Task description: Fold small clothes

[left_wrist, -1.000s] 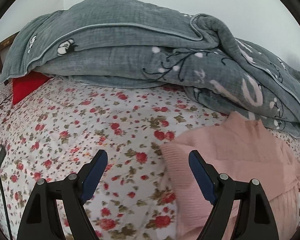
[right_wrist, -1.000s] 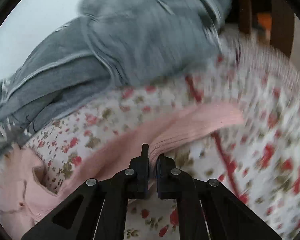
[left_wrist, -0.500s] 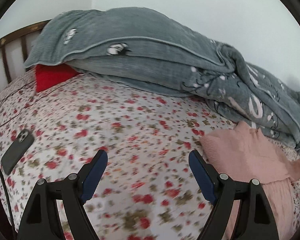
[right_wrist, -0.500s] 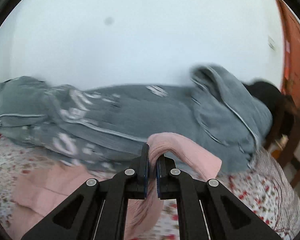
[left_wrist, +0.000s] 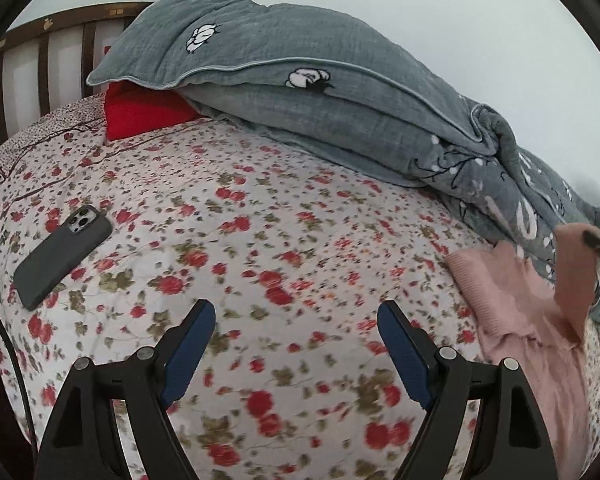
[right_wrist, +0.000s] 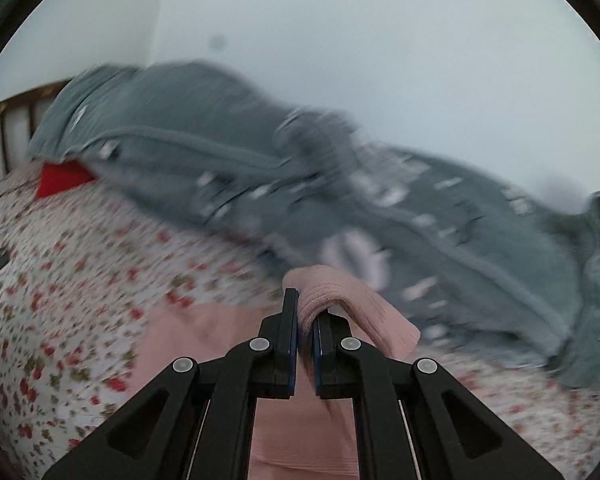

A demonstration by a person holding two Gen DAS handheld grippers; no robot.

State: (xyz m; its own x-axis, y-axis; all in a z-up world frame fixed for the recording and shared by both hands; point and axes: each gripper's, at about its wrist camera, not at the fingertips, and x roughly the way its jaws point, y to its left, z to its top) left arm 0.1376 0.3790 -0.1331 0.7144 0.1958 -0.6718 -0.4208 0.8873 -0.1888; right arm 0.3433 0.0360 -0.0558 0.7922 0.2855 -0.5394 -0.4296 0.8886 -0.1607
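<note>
Pink sweater [right_wrist: 332,300] pinched in right claw [right_wrist: 305,312], draped over its right finger.

Grey quilt [right_wrist: 340,200] motion-blurred; pink sweater [left_wrist: 540,328] cut by frame edge.

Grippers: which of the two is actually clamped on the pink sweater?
The right gripper: its jaws pinch a fold of the pink sweater. The left gripper stands open over bare floral bedsheet.
</note>
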